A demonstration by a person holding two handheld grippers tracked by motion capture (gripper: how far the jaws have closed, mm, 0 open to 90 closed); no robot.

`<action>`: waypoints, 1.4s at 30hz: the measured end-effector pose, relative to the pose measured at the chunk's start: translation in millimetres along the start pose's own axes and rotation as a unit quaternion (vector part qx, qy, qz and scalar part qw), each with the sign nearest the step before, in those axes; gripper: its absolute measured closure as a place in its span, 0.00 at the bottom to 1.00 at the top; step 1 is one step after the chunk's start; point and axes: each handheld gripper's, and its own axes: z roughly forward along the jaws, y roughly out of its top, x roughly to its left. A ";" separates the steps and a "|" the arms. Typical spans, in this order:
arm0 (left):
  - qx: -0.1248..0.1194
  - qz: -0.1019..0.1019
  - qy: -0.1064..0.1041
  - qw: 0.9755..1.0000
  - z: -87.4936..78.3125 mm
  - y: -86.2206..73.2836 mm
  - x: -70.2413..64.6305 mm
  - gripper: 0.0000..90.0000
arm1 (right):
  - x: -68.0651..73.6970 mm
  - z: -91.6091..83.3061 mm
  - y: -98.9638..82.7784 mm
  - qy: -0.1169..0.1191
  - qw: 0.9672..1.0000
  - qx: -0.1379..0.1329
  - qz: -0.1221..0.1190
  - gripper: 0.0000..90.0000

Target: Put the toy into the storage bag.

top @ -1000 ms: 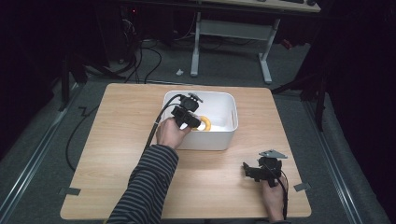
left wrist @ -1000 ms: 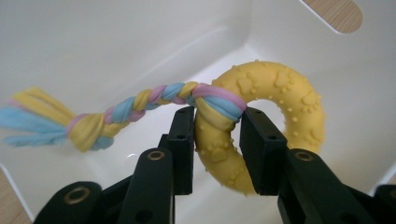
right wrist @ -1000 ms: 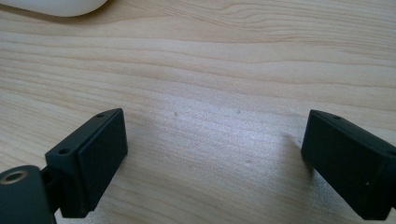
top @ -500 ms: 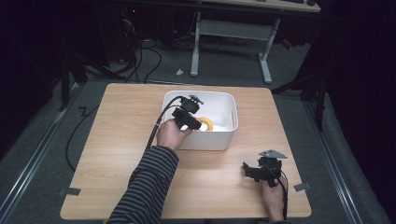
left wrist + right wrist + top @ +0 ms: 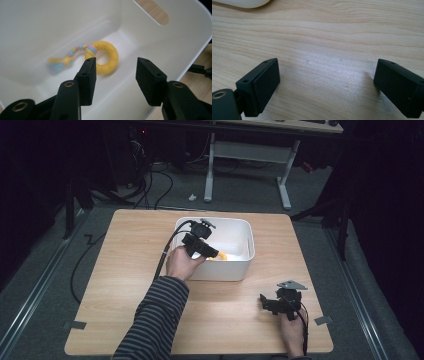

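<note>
A yellow ring toy [image 5: 103, 57] with a braided coloured rope tail [image 5: 65, 61] lies on the floor of the white bin [image 5: 50, 25]; the rope looks blurred. My left gripper [image 5: 116, 75] hangs over the bin, and its jaws have just been opening, with nothing between them. In the high view the left gripper [image 5: 209, 251] sits over the bin's near-left part, beside the toy [image 5: 221, 256]. My right gripper [image 5: 325, 82] stands open just above bare wood, and the high view has it [image 5: 270, 302] near the table's front right.
The white bin [image 5: 250, 240] stands at the middle back of the wooden table [image 5: 130, 270]. A corner of the bin [image 5: 244, 2] reaches into the right gripper view's top left. A black cable trails from the left gripper off the table's left side.
The left gripper's jaws have parted and the ring toy now lies loose on the bin floor. The right hand has kept still.
</note>
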 end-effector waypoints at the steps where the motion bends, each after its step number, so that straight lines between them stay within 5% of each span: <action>1: -0.006 -0.001 0.002 1.000 -3.5 -0.3 0.1 0.55 | 0.0 0.0 0.0 0.000 1.000 0.000 0.000 0.07; 6: -0.028 -0.005 0.015 0.999 -19.2 -2.7 4.2 0.52 | 0.0 0.0 0.0 0.001 1.000 0.000 0.000 0.07; 9: -0.036 0.013 0.039 0.999 -27.6 -7.8 2.5 0.50 | 0.1 0.0 0.0 0.000 1.000 0.000 0.000 0.07; 13: -0.050 0.013 0.052 0.997 -38.3 -14.0 4.8 0.49 | 0.1 0.0 0.0 0.000 1.000 0.000 0.000 0.07; 19: -0.067 0.008 0.058 0.996 -50.8 -20.7 8.3 0.48 | 0.1 0.0 0.0 0.000 1.000 0.000 0.000 0.07; 33: -0.113 -0.017 0.072 0.991 -79.9 -52.1 21.6 0.44 | 0.6 0.3 0.3 0.003 1.000 0.000 -0.004 0.07; 42: -0.136 -0.065 0.080 0.985 -89.8 -93.9 42.6 0.44 | 2.6 0.2 0.4 0.011 1.000 0.001 -0.011 0.07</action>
